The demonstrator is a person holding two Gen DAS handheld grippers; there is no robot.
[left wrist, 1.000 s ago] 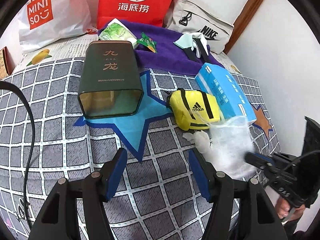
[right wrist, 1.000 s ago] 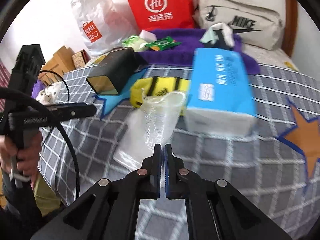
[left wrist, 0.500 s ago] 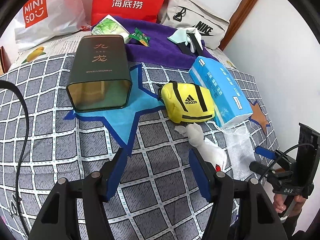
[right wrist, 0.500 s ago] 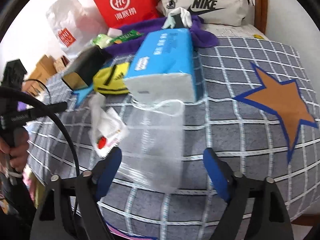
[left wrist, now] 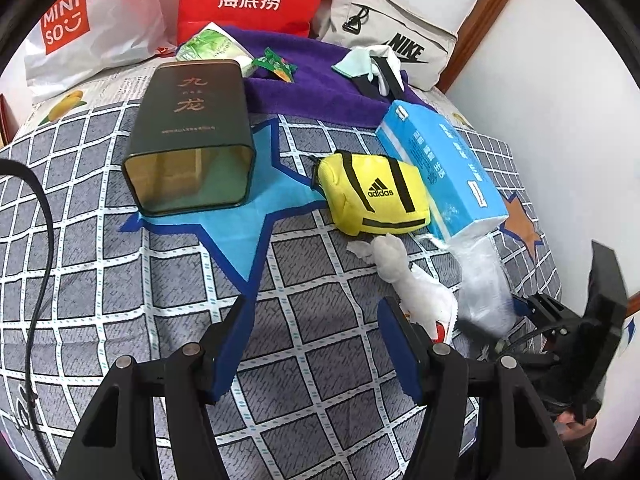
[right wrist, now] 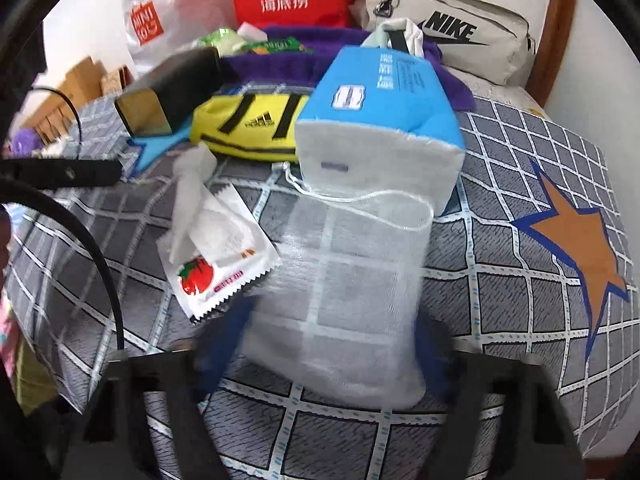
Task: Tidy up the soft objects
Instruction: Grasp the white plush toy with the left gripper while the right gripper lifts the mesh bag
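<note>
Mesh pouch (right wrist: 340,296) lies flat on the checked bedspread (right wrist: 520,320), its lower end between the fingers of my right gripper (right wrist: 332,360), whose jaws are closing around it; I judge the pads are not yet pressing. I take this as the pick-up step: next I need a firm pinch on the thin netting without catching the cover. Just left of that gripper sits a strawberry-printed sachet (right wrist: 216,264). Ahead, touching the pouch's drawstring end, is the blue tissue pack (right wrist: 380,112), beside a yellow pouch (right wrist: 256,128) marked "adidas". My left gripper (left wrist: 316,340) hovers half apart, empty. Beyond: "NIKE" bag (left wrist: 392,40), "MINISO" bag (left wrist: 80,32).
</note>
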